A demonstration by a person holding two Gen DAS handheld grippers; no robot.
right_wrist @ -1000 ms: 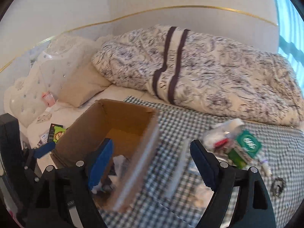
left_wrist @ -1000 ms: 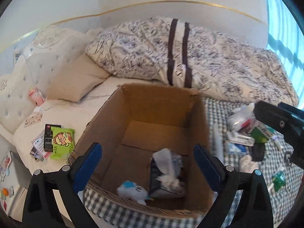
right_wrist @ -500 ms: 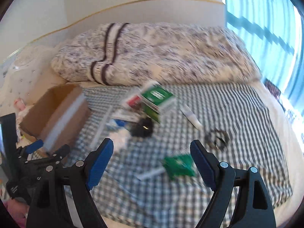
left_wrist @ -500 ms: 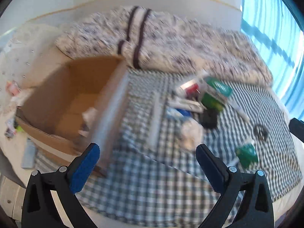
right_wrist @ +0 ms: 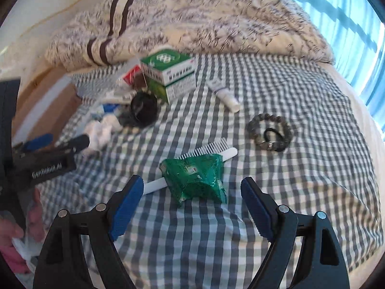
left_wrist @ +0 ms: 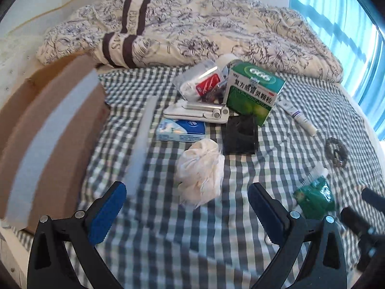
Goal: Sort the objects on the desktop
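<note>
Loose items lie on a checked cloth [left_wrist: 168,236]. In the left wrist view a white bundle [left_wrist: 199,172] sits just beyond my open left gripper [left_wrist: 186,207], with a black case [left_wrist: 240,134], a blue-white tissue pack [left_wrist: 180,130], a white flat device [left_wrist: 197,114] and a green medicine box [left_wrist: 252,94] further off. The cardboard box [left_wrist: 48,130] stands at the left. In the right wrist view my open right gripper [right_wrist: 192,200] hovers over a crumpled green packet [right_wrist: 195,174] lying on a white comb [right_wrist: 209,150]. Nothing is held.
A bead bracelet with a hair tie [right_wrist: 269,132] and a white tube [right_wrist: 225,94] lie to the right. A patterned duvet [left_wrist: 192,29] is piled behind the cloth. A window [left_wrist: 349,24] is at the right. A hand [right_wrist: 14,238] shows at the lower left.
Both grippers have swung right, away from the cardboard box, toward the loose items. The left one now faces the white bundle; the right has closed in on the green packet.
</note>
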